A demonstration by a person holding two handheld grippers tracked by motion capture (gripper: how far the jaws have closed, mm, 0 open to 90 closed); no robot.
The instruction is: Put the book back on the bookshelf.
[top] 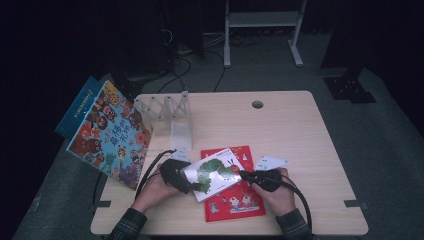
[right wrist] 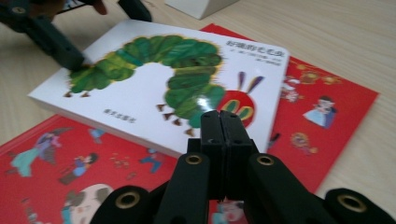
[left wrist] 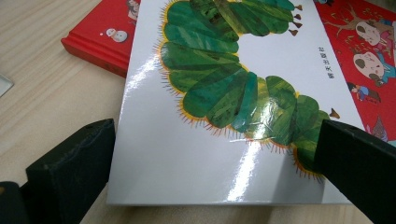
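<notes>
A white picture book with a green caterpillar point(top: 212, 172) point(left wrist: 224, 140) point(right wrist: 154, 84) lies partly on top of a red picture book point(top: 235, 202) point(right wrist: 56, 154) near the table's front edge. My left gripper point(top: 192, 180) point(left wrist: 217, 154) is at the white book's left end, jaws wide apart. One jaw stands beside the book's edge and the other rests on the cover by the caterpillar's tail. My right gripper point(top: 245, 175) point(right wrist: 219, 116) is shut with nothing in it. Its tips sit over the red book, just short of the white book's right end.
A colourful picture book point(top: 110, 135) and a blue one point(top: 80, 105) lean off the table's left side. A clear folding book rack point(top: 167, 112) stands at the back left. A white card point(top: 270, 162) lies right of the red book. A cable hole point(top: 257, 104) is near the far edge.
</notes>
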